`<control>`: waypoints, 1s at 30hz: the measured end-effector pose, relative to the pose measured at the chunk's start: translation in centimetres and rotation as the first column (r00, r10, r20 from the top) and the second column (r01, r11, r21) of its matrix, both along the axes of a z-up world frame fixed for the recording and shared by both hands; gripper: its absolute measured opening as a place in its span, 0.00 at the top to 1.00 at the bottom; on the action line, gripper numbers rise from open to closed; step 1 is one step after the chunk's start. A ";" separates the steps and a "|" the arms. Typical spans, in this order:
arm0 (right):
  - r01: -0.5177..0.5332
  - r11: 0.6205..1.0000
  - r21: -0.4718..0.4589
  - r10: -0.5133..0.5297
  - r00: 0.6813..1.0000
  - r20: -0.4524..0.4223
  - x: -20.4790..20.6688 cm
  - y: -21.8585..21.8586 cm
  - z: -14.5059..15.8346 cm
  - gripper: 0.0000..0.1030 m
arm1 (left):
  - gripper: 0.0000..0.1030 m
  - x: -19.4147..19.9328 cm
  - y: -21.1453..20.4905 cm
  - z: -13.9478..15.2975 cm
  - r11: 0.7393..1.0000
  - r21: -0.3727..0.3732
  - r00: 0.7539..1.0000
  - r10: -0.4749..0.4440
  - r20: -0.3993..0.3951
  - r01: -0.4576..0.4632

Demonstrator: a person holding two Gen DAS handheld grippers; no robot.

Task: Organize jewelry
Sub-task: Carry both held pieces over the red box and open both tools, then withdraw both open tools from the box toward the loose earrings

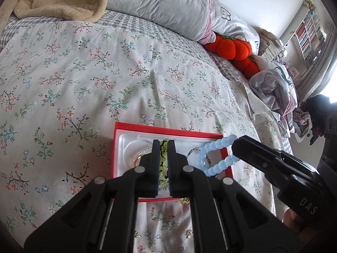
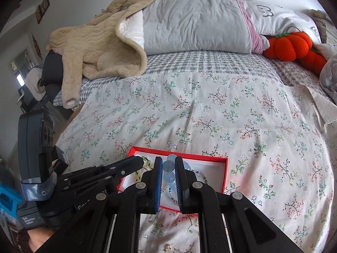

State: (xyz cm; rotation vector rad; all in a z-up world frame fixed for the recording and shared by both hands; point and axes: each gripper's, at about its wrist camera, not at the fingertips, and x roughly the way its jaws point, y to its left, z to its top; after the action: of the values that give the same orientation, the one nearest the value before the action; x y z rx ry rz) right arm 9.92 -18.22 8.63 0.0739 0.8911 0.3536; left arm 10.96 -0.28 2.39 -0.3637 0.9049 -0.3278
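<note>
- Left wrist view: our left gripper [image 1: 162, 147] is clamped on a green beaded bracelet [image 1: 163, 160], held over the white insert of the red jewelry box [image 1: 168, 131] that sits on the floral bedspread [image 1: 84, 73]. The right gripper [image 1: 237, 147] comes in from the right with a pale blue beaded bracelet [image 1: 214, 158] hanging off its tip, over the box's right edge. We judge the two strands could tangle, since they hang near each other.
- Right wrist view: our right gripper [image 2: 168, 166] pinches the pale blue beaded bracelet [image 2: 169, 168] by a few round beads, over the red jewelry box [image 2: 210, 159]; the left gripper [image 2: 139, 159] sits just to its left. Smooth beads may roll out of the pads, and the drop could miss the box. A soft bed lets a nudged box tip. A small gold piece [image 2: 167, 247] lies loose on the bedspread [image 2: 210, 116], easily lost in a fold.
</note>
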 end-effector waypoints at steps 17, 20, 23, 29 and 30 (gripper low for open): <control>0.024 0.997 -0.078 -0.028 0.998 -0.050 1.0 -1.0 -3.0 0.88 | 0.87 0.4 0.2 -1.1 0.995 0.102 0.999 0.025 -0.028 -0.022; 0.015 0.998 -0.063 -0.019 0.998 -0.063 0.9 -1.3 -2.9 0.85 | 0.69 -0.2 0.3 -0.3 0.993 0.115 0.999 0.032 -0.015 -0.030; 0.003 0.998 -0.061 -0.007 0.998 -0.069 0.4 -1.6 -2.5 0.83 | 0.58 -1.1 0.4 0.4 0.993 0.115 0.999 0.037 -0.013 -0.035; -0.041 0.994 -0.104 0.034 0.997 -0.063 -1.9 -2.1 -1.9 0.71 | 0.40 -3.1 0.9 1.1 0.985 0.168 0.999 0.046 -0.005 -0.045; -0.046 0.993 -0.110 0.040 0.997 -0.063 -2.3 -2.3 -1.9 0.59 | 0.38 -3.5 1.0 1.1 0.982 0.180 0.999 0.049 -0.007 -0.047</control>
State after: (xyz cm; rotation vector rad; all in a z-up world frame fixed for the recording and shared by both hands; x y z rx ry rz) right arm 7.62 -20.52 6.71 -0.0374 0.9719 0.3427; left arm 7.48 0.75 3.47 -0.2202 0.9273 -0.1975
